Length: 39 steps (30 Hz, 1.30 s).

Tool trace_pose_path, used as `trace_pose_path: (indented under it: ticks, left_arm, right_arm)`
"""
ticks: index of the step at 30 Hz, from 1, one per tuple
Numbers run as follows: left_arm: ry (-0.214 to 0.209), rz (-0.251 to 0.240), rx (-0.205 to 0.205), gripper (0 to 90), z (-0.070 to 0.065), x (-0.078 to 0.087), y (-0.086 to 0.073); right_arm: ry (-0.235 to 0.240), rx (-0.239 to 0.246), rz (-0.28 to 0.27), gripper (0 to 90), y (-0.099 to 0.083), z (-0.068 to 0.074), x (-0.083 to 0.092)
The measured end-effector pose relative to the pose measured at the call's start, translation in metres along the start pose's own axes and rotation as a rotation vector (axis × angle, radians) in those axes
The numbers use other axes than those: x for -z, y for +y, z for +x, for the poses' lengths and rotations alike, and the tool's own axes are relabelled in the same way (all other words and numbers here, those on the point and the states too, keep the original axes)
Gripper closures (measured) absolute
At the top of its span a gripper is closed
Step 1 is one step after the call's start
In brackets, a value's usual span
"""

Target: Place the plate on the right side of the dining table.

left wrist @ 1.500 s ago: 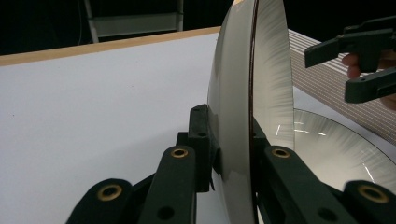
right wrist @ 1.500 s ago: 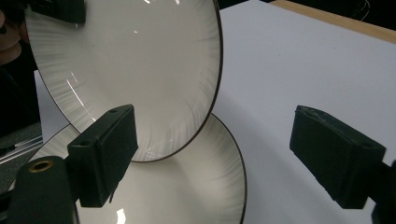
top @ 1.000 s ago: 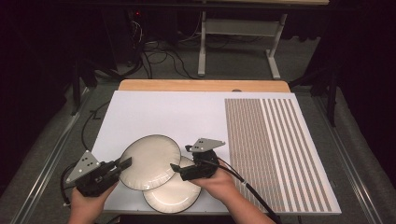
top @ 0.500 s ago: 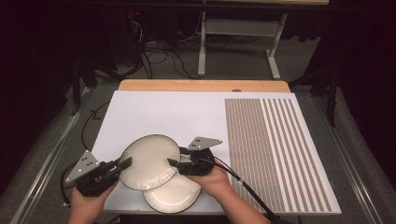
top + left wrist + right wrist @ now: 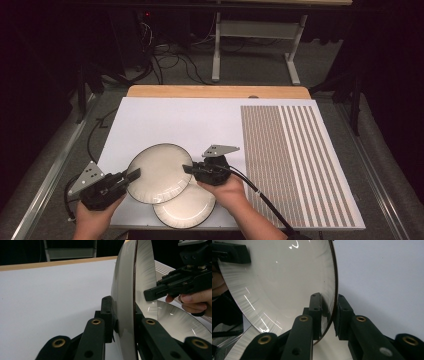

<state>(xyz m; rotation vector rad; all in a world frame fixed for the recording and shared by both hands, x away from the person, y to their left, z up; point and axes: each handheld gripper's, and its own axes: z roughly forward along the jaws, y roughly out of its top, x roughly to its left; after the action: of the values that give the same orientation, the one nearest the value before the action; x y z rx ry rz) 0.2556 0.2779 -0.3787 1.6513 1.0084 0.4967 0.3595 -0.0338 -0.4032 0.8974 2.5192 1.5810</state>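
We see the upper plate (image 5: 159, 172) at the white sheet's (image 5: 190, 125) six o'clock edge, overlapping the lower plate (image 5: 187, 207). The left gripper (image 5: 131, 176) clamps its rim at nine o'clock. The right gripper (image 5: 188, 169), jaws just closing, bites the rim at three o'clock.

Upper plate (image 5: 159, 172) over lower plate (image 5: 186, 207), left on table (image 5: 200, 125)
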Motion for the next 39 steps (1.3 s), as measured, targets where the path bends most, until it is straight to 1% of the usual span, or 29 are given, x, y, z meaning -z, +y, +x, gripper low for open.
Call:
trace_pose_path:
  ticks: [1,3,6,8,14,16,18,20,23,28,30,31,33,35,39]
  left_arm:
    - [-0.003,0.0,0.009,80.1,0.001,0.0,0.0]
    - [-0.005,-0.002,0.018,80.2,0.001,0.001,0.0]
    - [-0.003,-0.006,0.01,80.4,-0.001,0.001,0.001]
    - [-0.012,-0.008,0.021,80.5,-0.001,-0.001,0.001]
    - [-0.023,-0.012,0.025,80.5,-0.008,-0.006,0.009]
    - [-0.026,-0.01,0.017,80.5,-0.011,-0.008,0.013]
    - [-0.027,0.002,0.005,80.4,-0.014,-0.01,0.018]
    - [-0.032,0.004,0.008,80.3,-0.018,-0.013,0.022]
    - [-0.036,0.009,-0.005,80.2,-0.023,-0.019,0.028]
    - [-0.056,0.011,-0.015,80.1,-0.032,-0.028,0.037]
    - [-0.071,0.02,-0.02,80.1,-0.035,-0.033,0.041]
    - [-0.075,0.023,-0.028,80.1,-0.038,-0.036,0.042]
    - [-0.084,0.026,-0.039,80.2,-0.043,-0.041,0.045]
    - [-0.089,0.033,-0.051,80.2,-0.049,-0.046,0.048]
    - [-0.107,0.044,-0.059,80.2,-0.059,-0.057,0.053]
  right_arm:
    - [0.009,-0.016,-0.002,82.0,0.0,-0.001,0.0]
    - [0.027,-0.032,-0.006,83.4,0.001,-0.002,0.002]
    - [0.028,-0.028,-0.018,85.1,0.002,-0.002,0.006]
    - [0.021,-0.02,-0.021,85.5,0.004,-0.001,0.01]
    - [0.008,-0.012,-0.044,85.9,0.009,-0.002,0.024]
    - [0.0,-0.015,-0.048,85.9,0.011,-0.003,0.029]
    - [-0.008,-0.008,-0.051,85.9,0.013,-0.003,0.035]
    - [-0.019,-0.001,-0.058,85.9,0.015,-0.004,0.041]
    - [-0.032,-0.005,-0.067,85.8,0.016,-0.006,0.051]
    - [-0.059,0.01,-0.087,86.1,0.017,-0.009,0.067]
    - [-0.069,0.018,-0.094,86.2,0.017,-0.01,0.075]
    - [-0.074,0.016,-0.1,86.3,0.017,-0.011,0.079]
    - [-0.079,0.029,-0.107,86.3,0.016,-0.014,0.087]
    - [-0.093,0.029,-0.111,86.3,0.015,-0.016,0.095]
    - [-0.115,0.033,-0.121,86.5,0.012,-0.021,0.111]
